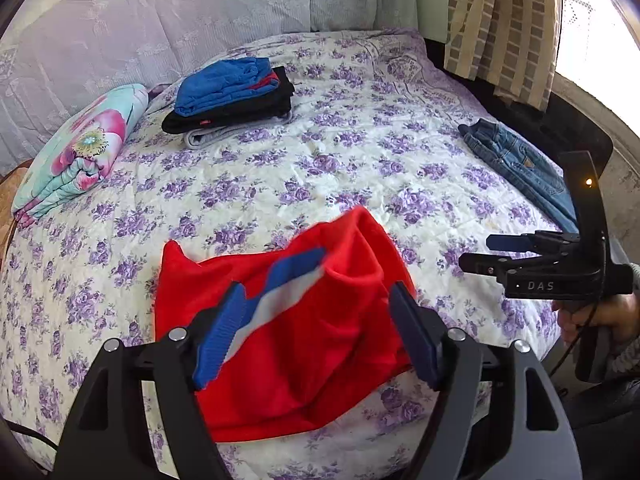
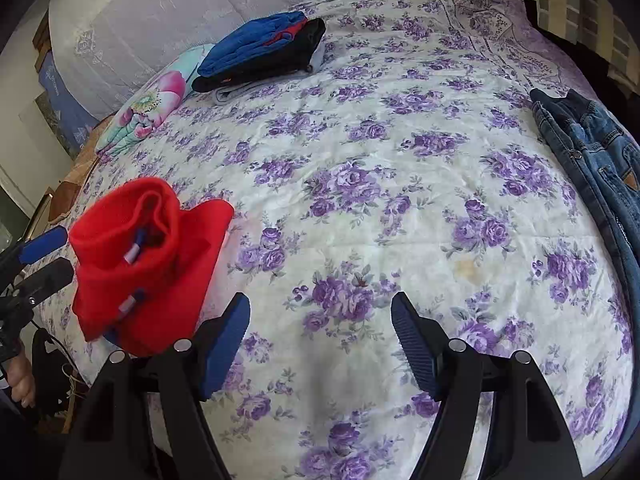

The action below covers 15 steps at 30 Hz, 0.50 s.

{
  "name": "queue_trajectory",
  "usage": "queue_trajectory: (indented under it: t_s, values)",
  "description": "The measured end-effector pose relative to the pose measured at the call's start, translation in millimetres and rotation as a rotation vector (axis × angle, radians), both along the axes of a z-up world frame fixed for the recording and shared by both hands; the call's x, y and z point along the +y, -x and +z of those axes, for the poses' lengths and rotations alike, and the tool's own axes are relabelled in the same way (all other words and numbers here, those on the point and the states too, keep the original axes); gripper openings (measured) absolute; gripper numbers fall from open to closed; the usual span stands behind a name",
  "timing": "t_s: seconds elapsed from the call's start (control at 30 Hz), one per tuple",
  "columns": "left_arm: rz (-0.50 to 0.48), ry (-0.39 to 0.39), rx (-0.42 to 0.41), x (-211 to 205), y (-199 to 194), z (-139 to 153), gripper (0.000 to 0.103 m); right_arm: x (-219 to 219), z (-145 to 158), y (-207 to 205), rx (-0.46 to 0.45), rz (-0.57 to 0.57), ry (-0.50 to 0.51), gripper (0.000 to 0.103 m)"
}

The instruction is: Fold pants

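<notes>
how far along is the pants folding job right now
Done: a stack of folded pants sits at the far side of the bed. In hand: the red pants lie bunched near the bed's front edge, with the left gripper open around them and the right gripper open over bare bedspread. Left: folding the red pair, then the unfolded jeans.

White letters "DAS" on the black body of the right tool [image 1: 476, 252].
</notes>
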<state>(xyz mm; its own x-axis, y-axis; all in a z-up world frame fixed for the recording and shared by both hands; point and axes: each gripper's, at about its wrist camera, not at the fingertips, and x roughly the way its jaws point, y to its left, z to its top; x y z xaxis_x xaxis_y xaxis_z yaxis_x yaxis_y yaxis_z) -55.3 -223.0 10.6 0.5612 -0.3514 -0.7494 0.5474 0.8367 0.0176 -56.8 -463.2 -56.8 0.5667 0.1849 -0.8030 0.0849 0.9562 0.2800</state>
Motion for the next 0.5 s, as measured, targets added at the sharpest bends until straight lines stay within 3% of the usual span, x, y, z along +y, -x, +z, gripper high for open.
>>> queue_trajectory:
  t_s: [0.13, 0.23, 0.43, 0.5]
  values:
    - [0.036, 0.043, 0.027, 11.4, -13.4, 5.6, 0.073, 2.0, 5.4, 0.0, -0.014, 0.000, -0.015, 0.073]
    - [0.056, 0.016, 0.078, 13.4, -26.4, -6.7, 0.073, 7.0, 11.2, 1.9, -0.032, 0.024, -0.040, 0.074]
    - [-0.073, -0.068, 0.165, -1.6, -14.8, -36.3, 0.073, 39.3, 13.1, -19.4, -0.040, 0.176, -0.064, 0.073]
    - [-0.099, -0.094, 0.175, -6.5, -8.3, -45.3, 0.073, 56.3, 8.3, -30.9, -0.029, 0.235, -0.020, 0.073]
